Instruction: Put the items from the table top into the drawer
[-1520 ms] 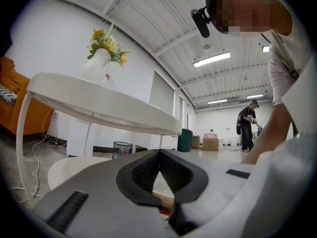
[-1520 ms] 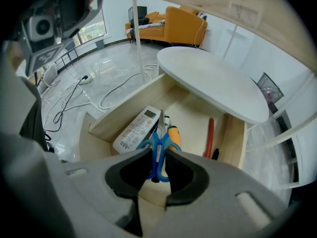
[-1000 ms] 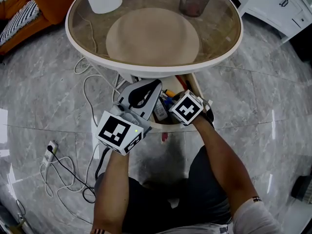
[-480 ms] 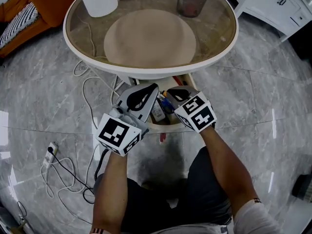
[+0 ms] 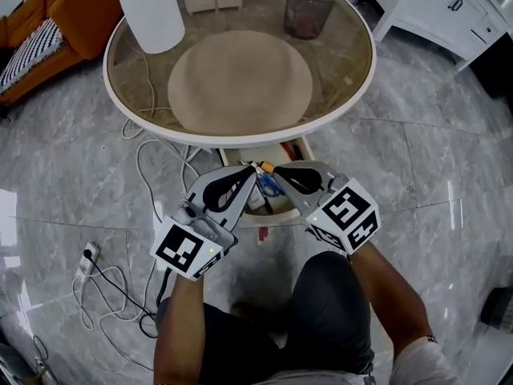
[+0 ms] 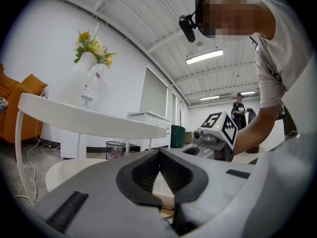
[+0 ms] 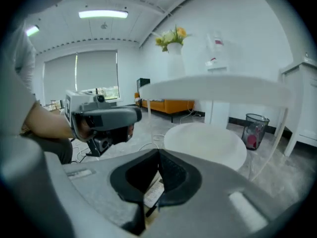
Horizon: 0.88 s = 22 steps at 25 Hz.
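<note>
left hand-held gripper [image 5: 253, 173] closed, right hand-held gripper [image 5: 279, 170] just closed, empty; only head view shows power strip [image 5: 86, 255]

The left gripper [image 6: 159, 152] is seen low in the foreground, its jaws brought together with nothing between the pads. Beyond it the round white table [image 6: 94, 121] is viewed edge-on. A vase of flowers [image 6: 91, 63] is stood on the table, and a pale round shelf [image 6: 67, 175] is seen under it. A wire wastebasket [image 6: 115, 149] and a white cabinet [image 6: 146, 117] are seen behind the table. Right of the table the right gripper [image 6: 194, 150] is held, its jaws having just been closing, with nothing seen between them. An orange sofa [image 6: 12, 100] is glimpsed left of the table.
</note>
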### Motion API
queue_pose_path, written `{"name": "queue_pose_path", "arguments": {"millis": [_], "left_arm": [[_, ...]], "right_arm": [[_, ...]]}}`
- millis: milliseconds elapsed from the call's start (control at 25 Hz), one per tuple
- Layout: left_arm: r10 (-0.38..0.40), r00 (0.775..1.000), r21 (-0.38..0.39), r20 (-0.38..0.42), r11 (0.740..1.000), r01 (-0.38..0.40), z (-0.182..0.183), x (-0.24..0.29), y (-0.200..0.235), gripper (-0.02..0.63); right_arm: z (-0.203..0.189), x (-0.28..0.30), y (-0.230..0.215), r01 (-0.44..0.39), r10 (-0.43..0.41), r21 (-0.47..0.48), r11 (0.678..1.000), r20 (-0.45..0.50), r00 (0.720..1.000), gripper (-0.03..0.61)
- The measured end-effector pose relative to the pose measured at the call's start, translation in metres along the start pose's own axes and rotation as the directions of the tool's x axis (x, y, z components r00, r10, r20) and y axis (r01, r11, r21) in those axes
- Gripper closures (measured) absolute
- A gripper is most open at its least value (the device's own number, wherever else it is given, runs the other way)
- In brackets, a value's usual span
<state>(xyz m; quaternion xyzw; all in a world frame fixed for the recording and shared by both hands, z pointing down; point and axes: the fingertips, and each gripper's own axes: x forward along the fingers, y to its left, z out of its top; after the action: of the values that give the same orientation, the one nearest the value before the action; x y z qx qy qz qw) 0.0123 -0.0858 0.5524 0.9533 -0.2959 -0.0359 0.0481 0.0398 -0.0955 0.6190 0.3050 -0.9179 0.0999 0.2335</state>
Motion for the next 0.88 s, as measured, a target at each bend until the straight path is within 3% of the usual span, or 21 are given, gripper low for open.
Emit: {"name": "queue_pose_path", "arguments": {"millis": [200, 640, 880], "left_arm": [[-0.054, 0.998, 0.006, -0.032, 0.999, 0.054, 0.029, -0.012, -0.021, 0.614], [0.092, 0.996, 0.06, -0.018, 0.994, -0.09, 0.163, -0.015, -0.015, 0.614], [0.121, 0.992, 0.026, -0.021, 0.992, -0.12, 0.253, -0.014, -0.026, 0.614]], "right_arm": [[0.057, -0.043, 0.013, -0.039, 0.046, -0.056, 0.998, 0.133, 0.99, 0.577], [0.185, -0.106, 0.02, 0.006, 0.002, -0.019, 1.0, 0.396, 0.918, 0.578], [0.267, -0.144, 0.03, 0.012, -0.013, 0.005, 1.0, 0.43, 0.903, 0.578]]}}
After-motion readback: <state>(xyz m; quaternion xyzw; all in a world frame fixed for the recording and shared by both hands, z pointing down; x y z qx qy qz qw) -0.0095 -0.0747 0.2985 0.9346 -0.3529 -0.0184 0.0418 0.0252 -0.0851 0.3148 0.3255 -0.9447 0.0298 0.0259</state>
